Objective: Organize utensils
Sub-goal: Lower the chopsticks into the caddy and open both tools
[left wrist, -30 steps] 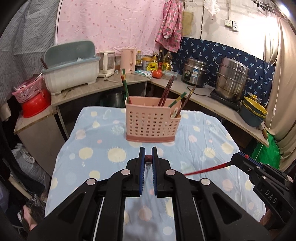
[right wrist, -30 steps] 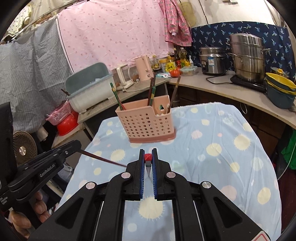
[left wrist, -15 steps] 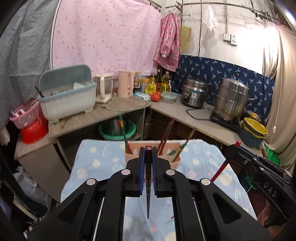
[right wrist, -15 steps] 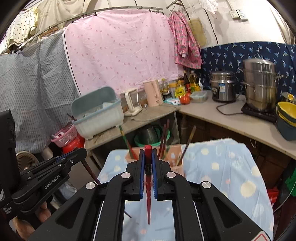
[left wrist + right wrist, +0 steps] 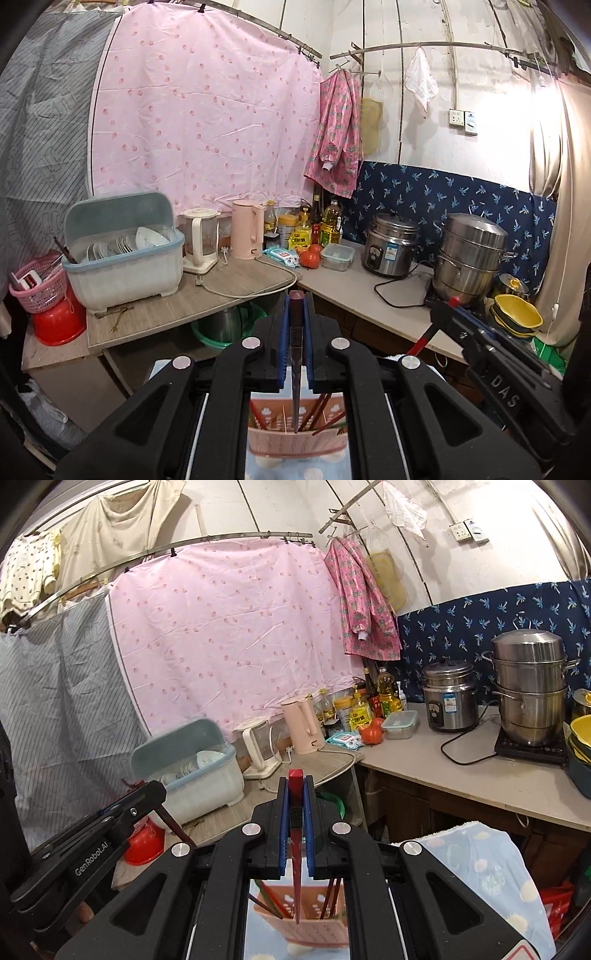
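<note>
Red chopstick (image 5: 295, 834) clamped, right tool (image 5: 295, 808) | dark chopstick (image 5: 296, 354) clamped, left tool (image 5: 296, 328)

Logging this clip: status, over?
Left gripper shut on dark chopstick. Right gripper shut on red chopstick. Both tips over pink holder. Nothing in the way.

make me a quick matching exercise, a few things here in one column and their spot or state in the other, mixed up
Things:
1. red chopstick
2. dark brown chopstick
3. pink perforated plastic utensil holder
4. pink electric kettle

Places or states:
a. on the wooden counter by the pink curtain
b. clamped in the right claw
c. below the claws, chopsticks standing in it
d. clamped in the left claw

Pairs: 1-b, 2-d, 3-c, 4-a
</note>
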A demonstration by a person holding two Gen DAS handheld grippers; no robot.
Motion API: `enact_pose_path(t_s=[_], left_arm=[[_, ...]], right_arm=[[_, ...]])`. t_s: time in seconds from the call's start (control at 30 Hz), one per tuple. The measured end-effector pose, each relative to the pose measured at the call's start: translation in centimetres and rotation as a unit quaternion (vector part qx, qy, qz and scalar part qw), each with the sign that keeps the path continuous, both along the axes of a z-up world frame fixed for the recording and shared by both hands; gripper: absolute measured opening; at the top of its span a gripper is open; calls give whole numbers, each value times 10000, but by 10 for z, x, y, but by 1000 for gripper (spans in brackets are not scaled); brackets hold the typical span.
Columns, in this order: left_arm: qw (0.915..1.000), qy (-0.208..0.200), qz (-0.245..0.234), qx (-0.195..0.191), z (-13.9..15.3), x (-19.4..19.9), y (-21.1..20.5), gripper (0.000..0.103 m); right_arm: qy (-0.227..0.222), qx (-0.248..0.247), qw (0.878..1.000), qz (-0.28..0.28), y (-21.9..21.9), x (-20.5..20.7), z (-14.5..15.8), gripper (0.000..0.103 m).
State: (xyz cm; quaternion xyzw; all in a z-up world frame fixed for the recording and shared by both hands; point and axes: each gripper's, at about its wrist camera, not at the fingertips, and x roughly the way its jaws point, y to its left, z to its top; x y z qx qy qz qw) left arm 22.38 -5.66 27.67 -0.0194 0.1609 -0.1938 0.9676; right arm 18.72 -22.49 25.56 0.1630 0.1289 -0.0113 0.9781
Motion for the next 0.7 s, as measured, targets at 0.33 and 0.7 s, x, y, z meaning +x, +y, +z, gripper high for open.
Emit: enact_pose_path(t_s=[0.33,0.7], left_arm=[[9995,135,189,191,-38,40,-1,7],[9976,628,178,220,-84,62,1,7]], right_arm=[[408,32,9992,23,-2,51,-51,7],[882,-6,9961,89,12,71,-100,7]])
